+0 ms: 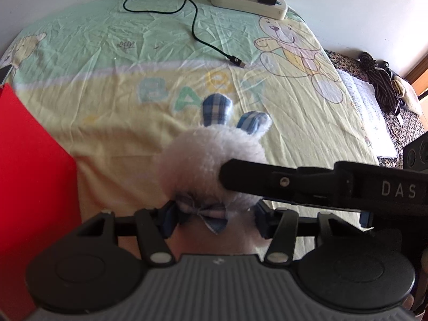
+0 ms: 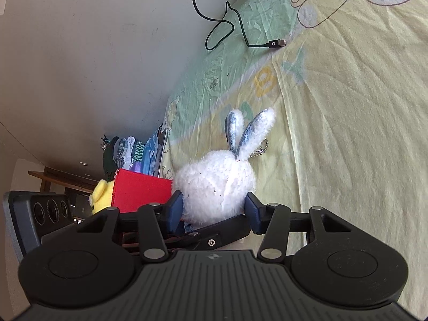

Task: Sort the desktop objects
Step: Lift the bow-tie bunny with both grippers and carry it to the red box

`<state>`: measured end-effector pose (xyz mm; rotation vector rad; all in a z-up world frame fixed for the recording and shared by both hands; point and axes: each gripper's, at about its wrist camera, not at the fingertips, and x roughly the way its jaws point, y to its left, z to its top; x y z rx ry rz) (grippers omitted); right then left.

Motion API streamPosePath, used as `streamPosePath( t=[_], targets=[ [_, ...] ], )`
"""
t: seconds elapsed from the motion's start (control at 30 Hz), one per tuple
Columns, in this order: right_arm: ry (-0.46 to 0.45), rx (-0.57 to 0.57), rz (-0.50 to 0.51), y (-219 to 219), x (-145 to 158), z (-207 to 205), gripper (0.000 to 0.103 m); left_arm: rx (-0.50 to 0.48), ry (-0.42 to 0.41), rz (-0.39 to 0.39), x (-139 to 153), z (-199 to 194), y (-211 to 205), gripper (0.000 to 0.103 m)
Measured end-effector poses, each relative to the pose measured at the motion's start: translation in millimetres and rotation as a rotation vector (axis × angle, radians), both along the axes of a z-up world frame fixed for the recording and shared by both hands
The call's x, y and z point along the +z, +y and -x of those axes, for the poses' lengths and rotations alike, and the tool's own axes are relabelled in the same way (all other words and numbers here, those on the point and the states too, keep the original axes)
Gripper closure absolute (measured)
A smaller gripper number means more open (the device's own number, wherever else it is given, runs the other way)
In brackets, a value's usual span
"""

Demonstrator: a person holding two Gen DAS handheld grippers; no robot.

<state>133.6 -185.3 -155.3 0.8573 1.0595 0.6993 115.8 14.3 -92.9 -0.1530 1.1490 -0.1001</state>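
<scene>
At the left edge of the left wrist view stands a red box [image 1: 34, 176], its flat side filling that border. It sits on a surface spread with a pale green and yellow sheet [image 1: 120, 61] printed with cartoon bears and the word BABY; whether this is a bench or a bed cannot be told. In the middle, the white plush rabbit [image 1: 211, 160], with blue plaid ears and a plaid bow tie, sits between the fingers of the left gripper [image 1: 214, 220], whose blue pads press its lower body from both sides. From the right, the black arm of the right gripper [image 1: 307, 184] crosses in front of the toy and touches its side. Towards the far edge a black cable [image 1: 198, 34] trails across the sheet from a black adapter plugged into a white power strip [image 1: 248, 0] at the far right corner.

In the right wrist view, a yellow plush toy [image 2: 100, 195] peeks out beside the red box [image 2: 139, 195] on the left. Just right of it, the rabbit [image 2: 216, 187] is clasped between the right gripper's [image 2: 214, 212] blue fingers, narrowed onto its fluffy body, ears pointing away and a small ball chain lying beside them.
</scene>
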Motion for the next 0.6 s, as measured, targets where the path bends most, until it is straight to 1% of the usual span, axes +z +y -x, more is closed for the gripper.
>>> streamPosePath(
  t=[0.3,0.43,0.6],
  targets=[
    [-0.051,0.054,0.090,3.9,28.5,48.6,0.051,-0.098,-0.027,-0.062,12.2,51.7,-20.1,0.047],
    [-0.076,0.080,0.130,12.1,35.1,77.2,0.051,-0.122,-0.025,-0.055,12.6,80.3,-18.5,0.047],
    [-0.060,0.094,0.135,23.8,35.4,108.8,0.051,-0.148,-0.019,-0.049,13.8,116.5,-10.2,0.048]
  ],
)
